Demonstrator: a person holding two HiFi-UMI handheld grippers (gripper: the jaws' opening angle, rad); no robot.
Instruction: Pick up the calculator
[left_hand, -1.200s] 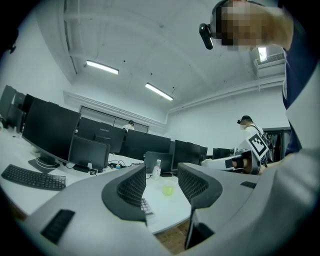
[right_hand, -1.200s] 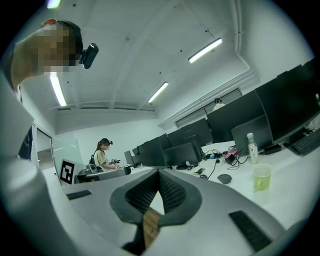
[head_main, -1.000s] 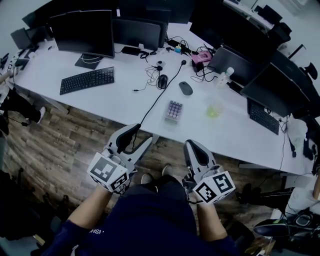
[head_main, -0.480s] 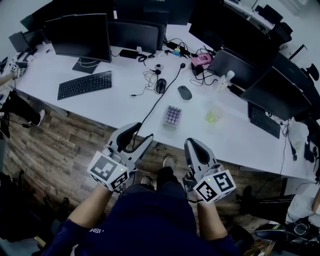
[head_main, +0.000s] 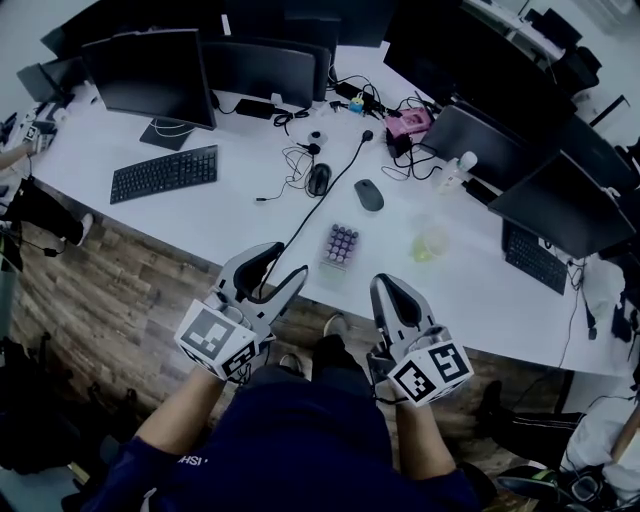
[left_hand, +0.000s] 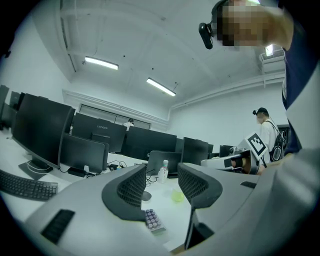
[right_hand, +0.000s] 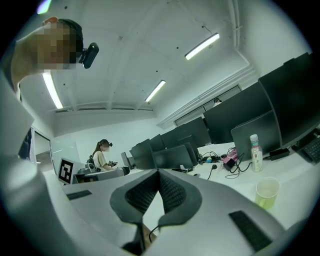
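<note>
The calculator (head_main: 341, 245), a small pale slab with purple keys, lies flat near the front edge of the white table (head_main: 230, 215). It also shows low between the jaws in the left gripper view, calculator (left_hand: 152, 220). My left gripper (head_main: 280, 266) is open and empty, held before the table edge, left of and short of the calculator; its jaws stand apart, left gripper (left_hand: 161, 169). My right gripper (head_main: 390, 290) hangs over the floor, right of and below the calculator. Its jaws meet at the tips with nothing between them, right gripper (right_hand: 159, 175).
A black cable (head_main: 318, 203) runs past the calculator's left side and over the table edge. Two mice (head_main: 369, 194) (head_main: 319, 179), a green cup (head_main: 430, 240), a bottle (head_main: 452, 172), a keyboard (head_main: 164, 173) and several monitors (head_main: 150, 75) stand farther back. Wooden floor (head_main: 120, 300) lies below.
The table and calculator have slid lower in the head view, nearer to both grippers. The left gripper stays open and the right stays shut.
</note>
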